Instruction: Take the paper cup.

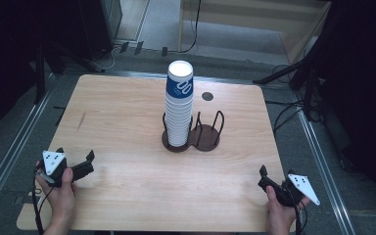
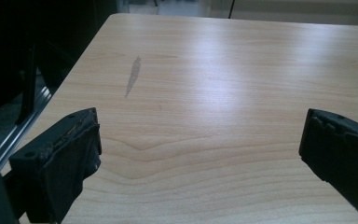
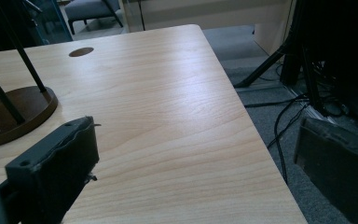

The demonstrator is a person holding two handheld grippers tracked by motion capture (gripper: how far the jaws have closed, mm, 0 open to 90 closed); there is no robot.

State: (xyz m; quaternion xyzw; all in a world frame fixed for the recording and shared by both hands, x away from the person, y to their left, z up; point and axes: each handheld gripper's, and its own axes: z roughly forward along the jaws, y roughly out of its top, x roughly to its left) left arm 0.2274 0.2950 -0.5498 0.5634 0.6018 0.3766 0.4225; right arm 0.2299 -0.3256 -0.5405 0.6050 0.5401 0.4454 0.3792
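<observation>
High view puts my cup stack [image 1: 178, 105] at twelve o'clock in the holder [image 1: 192, 137] mid-worktop [image 1: 122, 122]. Both jaws stand released, empty. Paper cups look light, crushable; I'd pinch gently just under the top rim.

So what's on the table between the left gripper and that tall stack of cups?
Nothing: in the high view only bare wood of the table lies between the left gripper and the stack of cups. The left gripper view shows a faint grey smudge.

high: above near edge, facing forward-down | tongs views: low, close | shared: table [image 1: 127, 122]
</observation>
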